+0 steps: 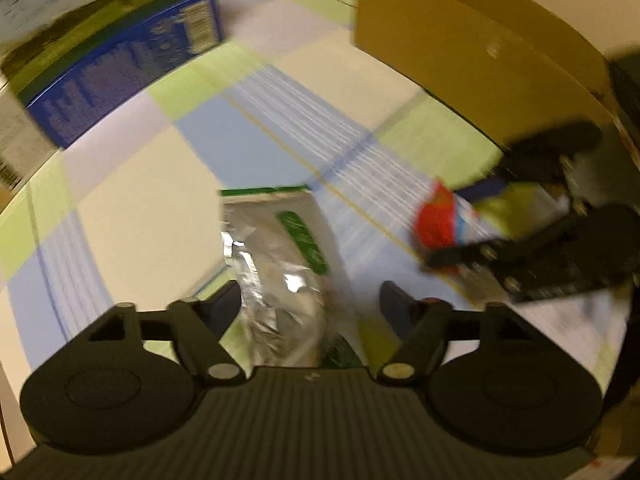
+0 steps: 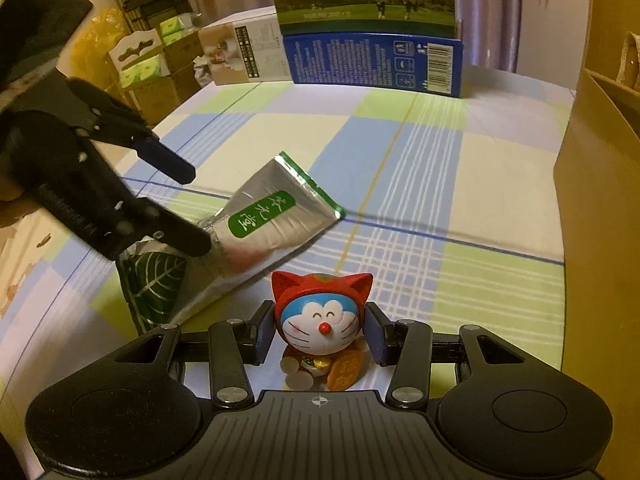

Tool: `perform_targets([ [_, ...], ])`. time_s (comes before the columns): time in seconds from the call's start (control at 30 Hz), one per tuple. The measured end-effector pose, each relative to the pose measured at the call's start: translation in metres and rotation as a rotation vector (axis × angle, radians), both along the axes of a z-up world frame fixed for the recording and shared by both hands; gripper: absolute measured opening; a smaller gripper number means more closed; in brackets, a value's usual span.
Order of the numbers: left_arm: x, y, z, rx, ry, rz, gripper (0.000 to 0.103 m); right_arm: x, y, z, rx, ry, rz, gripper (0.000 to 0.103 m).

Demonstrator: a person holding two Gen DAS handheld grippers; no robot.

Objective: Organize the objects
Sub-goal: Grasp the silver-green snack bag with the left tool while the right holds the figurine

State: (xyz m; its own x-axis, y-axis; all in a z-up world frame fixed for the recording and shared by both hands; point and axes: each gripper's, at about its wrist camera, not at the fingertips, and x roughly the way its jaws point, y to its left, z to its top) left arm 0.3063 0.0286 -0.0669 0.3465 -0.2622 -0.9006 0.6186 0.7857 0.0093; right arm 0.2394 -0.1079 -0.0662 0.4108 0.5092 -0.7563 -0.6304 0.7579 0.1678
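**Two grasps over the checked worktop**

Right gripper (image 2: 319, 334) fingers clamp the cat figurine (image 2: 320, 324). Left gripper (image 1: 310, 300) fingers stand wide around the foil packet (image 2: 256, 236) lying on the worktop (image 2: 440, 184). Risk: the slick, crumpled foil may slide out as they close.

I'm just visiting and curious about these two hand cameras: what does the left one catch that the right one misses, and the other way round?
Only the left wrist view shows the left gripper from behind, jaws apart around the silver pouch, and the right gripper from outside.

Only the right wrist view shows the cat figurine's face, the cow picture on the milk carton, the smaller box and stacked goods beyond the table.

Both show the pouch, the figurine in the right gripper, the checked cloth, the blue box panel and the cardboard box.
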Motion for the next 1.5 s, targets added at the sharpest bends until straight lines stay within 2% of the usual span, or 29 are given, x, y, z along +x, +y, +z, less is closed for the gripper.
perform_targets([
  [0.07, 0.010, 0.005, -0.009, -0.012, 0.045, 0.075, 0.084, 0.001, 0.000, 0.000, 0.002, -0.001, -0.004, 0.044],
  [0.23, 0.025, 0.007, -0.034, -0.047, 0.109, 0.153, 0.084, 0.002, -0.002, -0.002, 0.001, -0.020, -0.016, 0.044],
  [0.47, 0.029, 0.002, -0.047, -0.018, 0.120, 0.170, 0.080, 0.003, -0.004, -0.003, 0.005, -0.036, -0.033, 0.044],
  [0.7, 0.028, -0.002, -0.052, -0.006, 0.137, 0.195, 0.070, 0.004, -0.007, -0.004, 0.015, -0.034, -0.047, 0.044],
  [0.77, 0.027, -0.002, -0.048, -0.021, 0.151, 0.198, 0.049, 0.005, -0.008, -0.004, 0.018, -0.032, -0.050, 0.044],
  [0.8, 0.026, -0.001, -0.046, -0.033, 0.159, 0.200, 0.047, 0.005, -0.008, -0.004, 0.017, -0.033, -0.050, 0.044],
  [0.93, 0.020, -0.006, -0.045, -0.008, 0.148, 0.184, 0.047, 0.005, -0.006, -0.005, 0.016, -0.036, -0.052, 0.044],
  [1.07, 0.020, -0.006, -0.049, -0.011, 0.143, 0.190, 0.054, 0.005, -0.007, -0.005, 0.022, -0.034, -0.057, 0.044],
  [1.2, 0.015, -0.017, -0.052, 0.043, 0.100, 0.158, 0.055, 0.006, -0.008, -0.005, 0.027, -0.029, -0.065, 0.044],
  [1.27, 0.013, -0.019, -0.051, 0.042, 0.099, 0.167, 0.047, 0.006, -0.008, -0.005, 0.026, -0.028, -0.070, 0.044],
  [1.37, 0.011, -0.019, -0.049, 0.033, 0.098, 0.197, 0.041, 0.006, -0.011, -0.005, 0.026, -0.027, -0.078, 0.044],
  [1.5, -0.001, -0.017, -0.043, 0.016, 0.097, 0.231, 0.038, 0.005, -0.015, -0.004, 0.016, -0.028, -0.090, 0.044],
])
